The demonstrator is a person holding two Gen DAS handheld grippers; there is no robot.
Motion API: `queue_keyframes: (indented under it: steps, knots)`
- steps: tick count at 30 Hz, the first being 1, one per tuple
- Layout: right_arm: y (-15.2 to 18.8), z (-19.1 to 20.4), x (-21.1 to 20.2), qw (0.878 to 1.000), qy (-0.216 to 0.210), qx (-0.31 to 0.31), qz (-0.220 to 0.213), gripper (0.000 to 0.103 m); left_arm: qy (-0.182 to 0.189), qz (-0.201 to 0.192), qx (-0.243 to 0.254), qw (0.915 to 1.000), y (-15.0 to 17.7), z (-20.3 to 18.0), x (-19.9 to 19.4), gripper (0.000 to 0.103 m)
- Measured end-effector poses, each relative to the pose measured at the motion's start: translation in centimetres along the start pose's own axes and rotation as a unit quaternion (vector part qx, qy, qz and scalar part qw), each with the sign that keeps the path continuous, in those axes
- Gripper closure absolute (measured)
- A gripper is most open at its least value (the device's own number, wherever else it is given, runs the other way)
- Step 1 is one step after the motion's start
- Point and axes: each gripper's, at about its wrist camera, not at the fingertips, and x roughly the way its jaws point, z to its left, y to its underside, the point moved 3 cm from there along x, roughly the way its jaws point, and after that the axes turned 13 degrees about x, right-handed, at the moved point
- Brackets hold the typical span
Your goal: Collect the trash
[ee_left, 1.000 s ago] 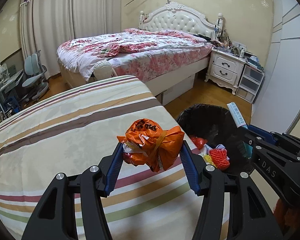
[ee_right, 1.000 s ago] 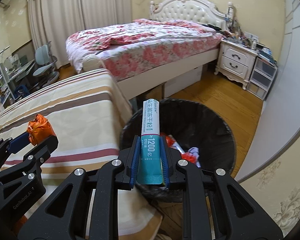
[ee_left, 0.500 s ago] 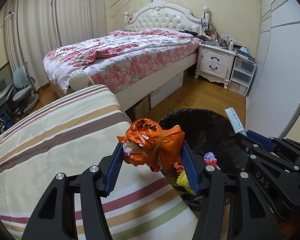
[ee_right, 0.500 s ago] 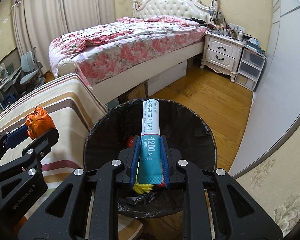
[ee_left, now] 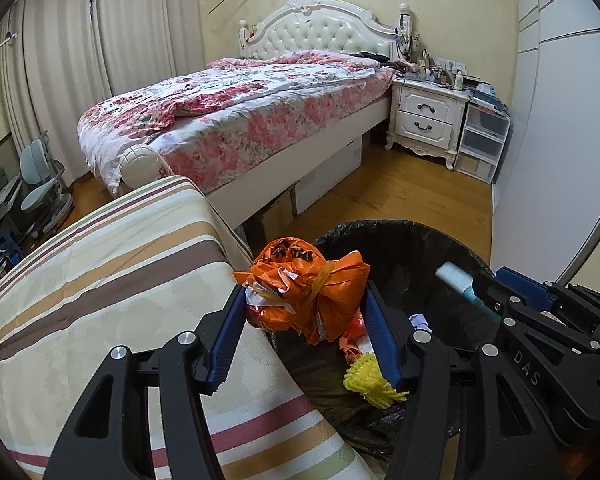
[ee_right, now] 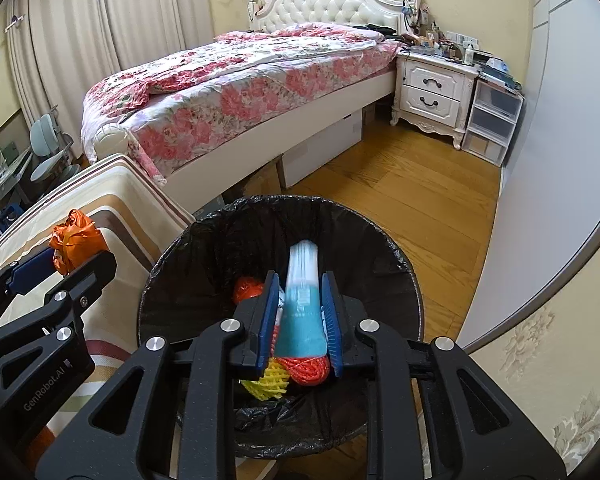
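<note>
Trash is now held over the black-lined bin (ee_right: 204,280), carried across from the striped bed (ee_left: 100,280). The teal packet (ee_right: 302,304), blurred, is being released by the right gripper's (ee_right: 300,312) opening jaws; the orange bag (ee_left: 308,288), at the bin's near-left rim, remains between the left gripper's (ee_left: 304,336) widening jaws.

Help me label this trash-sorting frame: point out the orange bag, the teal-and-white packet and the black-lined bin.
orange bag (ee_left: 312,284): left wrist view, on its crumpled middle.
teal-and-white packet (ee_right: 302,316): right wrist view, on its teal lower half.
black-lined bin (ee_right: 380,240): right wrist view, on the liner's inner wall.
</note>
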Motion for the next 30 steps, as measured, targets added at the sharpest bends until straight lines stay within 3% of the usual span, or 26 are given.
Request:
queue_keyframes:
  steps: [3, 12, 21, 30]
  knots:
    - [-0.1, -0.3, -0.1, 1.000, 0.004, 0.004, -0.003, 0.068, -0.002, -0.003, 0.001, 1.0000, 0.0, -0.1, -0.1, 0.035]
    - [-0.3, -0.9, -1.2, 0.999, 0.024, 0.015, -0.026, 0.048, -0.013, -0.007, -0.002, 0.9999, 0.0, 0.1, -0.7, 0.030]
    - [0.1, -0.9, -3.1, 0.998, 0.033, 0.013, -0.045, 0.036, -0.023, -0.024, -0.009, 0.9994, 0.5, 1.1, -2.8, 0.028]
    - [2.5, 0.5, -5.8, 0.998, 0.033, -0.006, -0.054, 0.033, -0.031, -0.029, -0.024, 0.9988, 3.0, 2.4, -5.8, 0.028]
